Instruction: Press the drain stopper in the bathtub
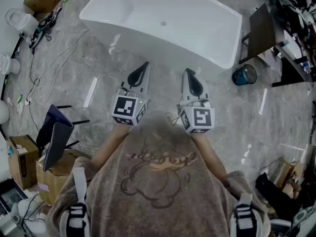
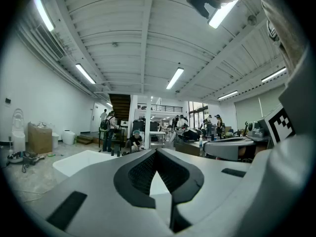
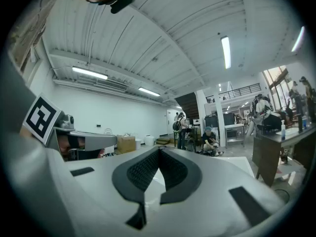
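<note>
The white bathtub point(image 1: 148, 41) stands slantwise across the grey marble floor point(image 1: 94, 63), its near wall running from upper left to lower right. The drain stopper point(image 1: 163, 23) is a small round spot on the tub's floor, about midway along its length, with bare white basin all round it.

Both grippers are held over the floor, short of the tub's near wall and pointing towards it. The left gripper point(image 1: 145, 65) has its jaws closed, with the tips meeting and nothing between them, as its own view shows point(image 2: 157, 152). The right gripper point(image 1: 187, 72) is the same, its tips together and empty point(image 3: 159, 150). The two are side by side with a gap of floor between them.

The strip of floor between the jaws and the tub wall is open. A blue bucket point(image 1: 245, 75) stands on the floor just beside the tub's near right corner, and a dark bench point(image 1: 261, 31) stands close to the tub's right end. Cables point(image 1: 47, 73) trail over the floor at the left, well apart from the grippers.
</note>
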### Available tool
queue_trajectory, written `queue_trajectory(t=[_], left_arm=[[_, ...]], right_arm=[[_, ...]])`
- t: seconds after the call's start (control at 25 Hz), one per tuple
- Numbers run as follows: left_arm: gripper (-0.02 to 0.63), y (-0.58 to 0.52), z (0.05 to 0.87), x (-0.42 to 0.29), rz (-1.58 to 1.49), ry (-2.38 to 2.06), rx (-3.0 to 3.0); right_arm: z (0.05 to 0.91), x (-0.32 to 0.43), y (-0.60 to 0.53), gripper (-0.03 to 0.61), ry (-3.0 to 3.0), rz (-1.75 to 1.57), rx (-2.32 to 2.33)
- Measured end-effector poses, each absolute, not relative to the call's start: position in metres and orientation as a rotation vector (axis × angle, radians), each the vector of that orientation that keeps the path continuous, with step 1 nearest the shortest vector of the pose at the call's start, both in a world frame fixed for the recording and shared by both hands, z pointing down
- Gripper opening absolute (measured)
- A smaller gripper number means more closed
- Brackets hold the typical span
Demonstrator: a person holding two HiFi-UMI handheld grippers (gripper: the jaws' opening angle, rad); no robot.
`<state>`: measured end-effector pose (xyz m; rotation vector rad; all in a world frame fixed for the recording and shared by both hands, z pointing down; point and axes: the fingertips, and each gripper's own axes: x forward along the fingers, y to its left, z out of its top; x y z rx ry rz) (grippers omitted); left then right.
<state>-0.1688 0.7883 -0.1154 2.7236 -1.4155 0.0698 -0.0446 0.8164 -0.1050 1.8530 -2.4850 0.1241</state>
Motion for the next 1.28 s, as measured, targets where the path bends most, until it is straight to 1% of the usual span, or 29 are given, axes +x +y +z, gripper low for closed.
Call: queue_trajectory(t=[0.4,0.76,1.04,1.28], left_arm=[[0.000,0.803,-0.080,-0.180,0.088,-1.389,2.745],[0.000,0.753,-0.110,-0.162,0.087,-1.355,2.765],[0.000,0.757,-0.087,-0.193,0.094,-1.312,2.805],[0.000,0.719,-0.102,-0.194,0.073,-1.315,2.806]], right_arm=[[-0.071,-0.060,0.829,-0.002,-2.491,0.119,1.873],[-0.097,-0.042,0.783,0.000,-2.517,0.105,1.847],[-0.076,-0.064,0.792,0.000,-2.496,0.094,1.928],[-0.089,-0.058,0.754,0.000,-2.475,0.093,1.958]])
